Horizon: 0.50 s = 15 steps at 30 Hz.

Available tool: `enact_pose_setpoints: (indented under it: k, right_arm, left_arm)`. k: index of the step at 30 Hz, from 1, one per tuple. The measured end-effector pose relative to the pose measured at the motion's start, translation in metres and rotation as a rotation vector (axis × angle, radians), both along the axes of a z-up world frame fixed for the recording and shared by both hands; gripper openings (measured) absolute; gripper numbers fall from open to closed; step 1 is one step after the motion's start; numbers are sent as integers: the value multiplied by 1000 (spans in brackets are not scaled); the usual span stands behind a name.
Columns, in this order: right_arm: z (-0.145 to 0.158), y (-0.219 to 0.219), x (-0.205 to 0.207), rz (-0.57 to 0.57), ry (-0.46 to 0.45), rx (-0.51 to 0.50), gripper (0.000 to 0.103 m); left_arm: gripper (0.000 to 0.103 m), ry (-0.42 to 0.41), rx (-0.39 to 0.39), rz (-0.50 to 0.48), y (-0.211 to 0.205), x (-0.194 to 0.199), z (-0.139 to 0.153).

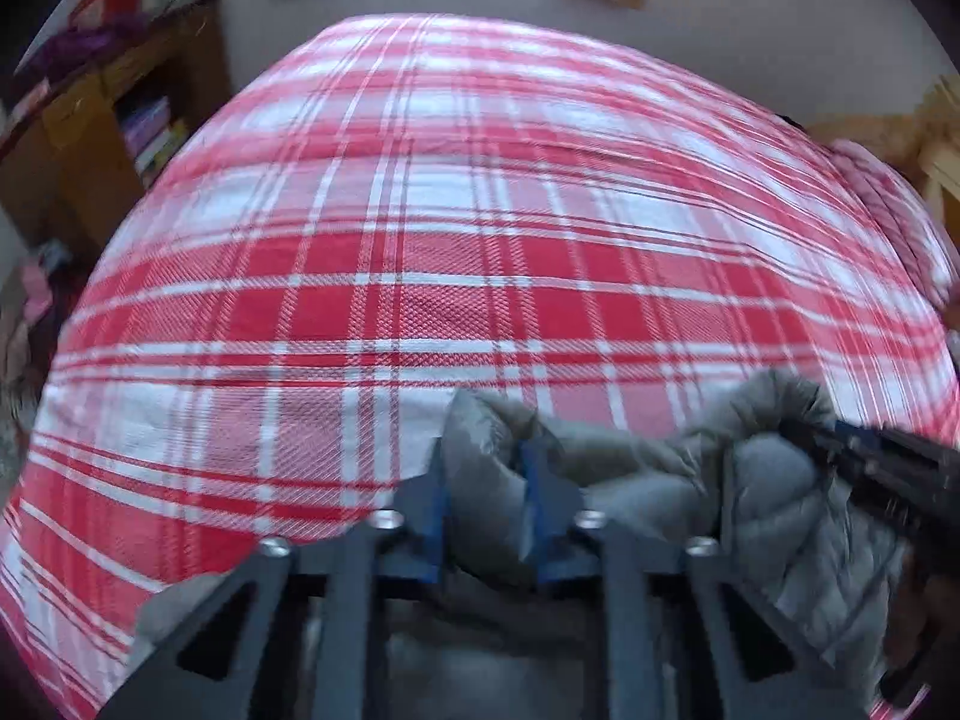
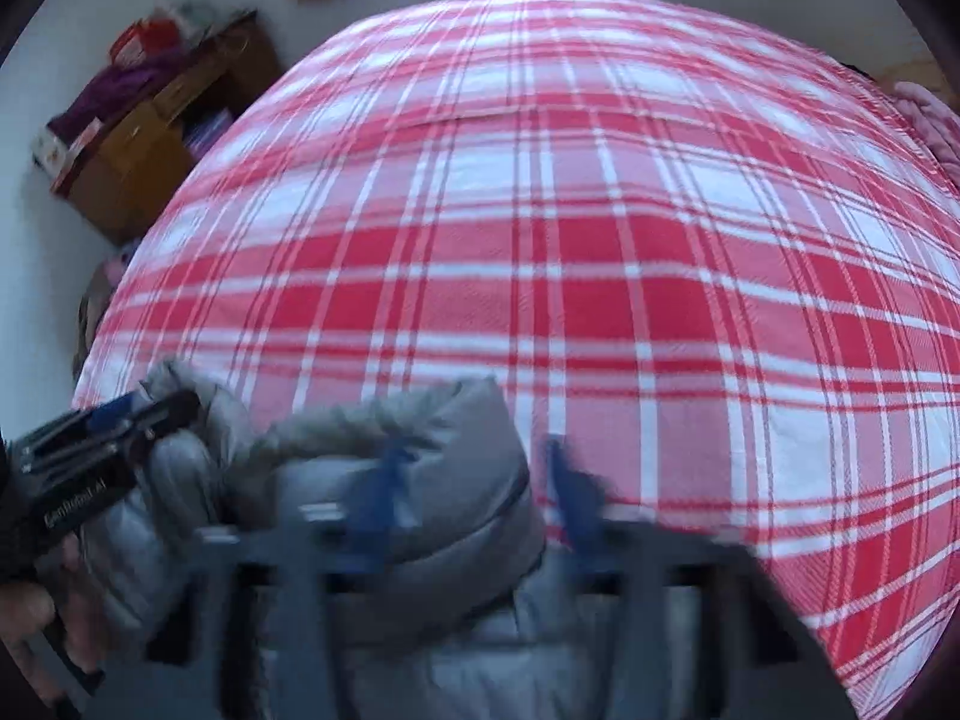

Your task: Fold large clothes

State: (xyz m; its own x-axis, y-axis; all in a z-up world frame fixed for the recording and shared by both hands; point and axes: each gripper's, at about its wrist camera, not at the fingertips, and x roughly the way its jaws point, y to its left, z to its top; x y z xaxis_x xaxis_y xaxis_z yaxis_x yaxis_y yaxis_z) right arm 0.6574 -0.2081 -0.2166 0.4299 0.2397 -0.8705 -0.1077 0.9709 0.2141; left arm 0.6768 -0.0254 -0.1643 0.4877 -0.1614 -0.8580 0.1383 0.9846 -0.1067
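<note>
Grippers pinching grey puffer jacket (image 1: 774, 480) over plaid bedcover (image 1: 420, 210).
Left gripper (image 1: 489, 480) and right gripper (image 2: 474, 480) each nip puffy folds; slick padding may slip free.

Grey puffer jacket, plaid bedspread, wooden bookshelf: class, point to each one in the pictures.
Grey puffer jacket (image 2: 432, 516): right wrist view, on its quilted upper edge.
Plaid bedspread (image 1: 456, 240): left wrist view, on a red square mid-bed.
Wooden bookshelf (image 1: 90, 138): left wrist view, on its side panel.

You see a grey quilted jacket (image 1: 774, 480) on a red-and-white plaid sheet (image 1: 456, 240), blue fingers (image 1: 429, 516) on dark frames, and a brown shelf (image 1: 114, 138).
</note>
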Motion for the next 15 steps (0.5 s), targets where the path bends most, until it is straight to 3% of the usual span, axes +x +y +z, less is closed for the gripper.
enact_pose_setpoints:
  k: [1, 3, 8, 11, 15]
  right_arm:
    - [3, -3, -5, 6, -7, 2, 18]
    - [14, -6, -21, 30, -37, -12, 13]
    - [40, -18, -73, 89, -112, -41, 10]
    - [43, -27, -95, 89, -138, -57, 9]
    - [25, -33, -109, 67, -131, -54, 8]
  left_arm:
    - [16, -27, 3, -18, 2, -11, 7]
    - [11, -82, 0, -45, 7, -34, 22]
    - [10, -198, 28, -97, 12, -87, 43]
    - [9, -231, 60, -103, 12, -107, 34]
    - [9, -246, 99, -82, 14, -123, 8]
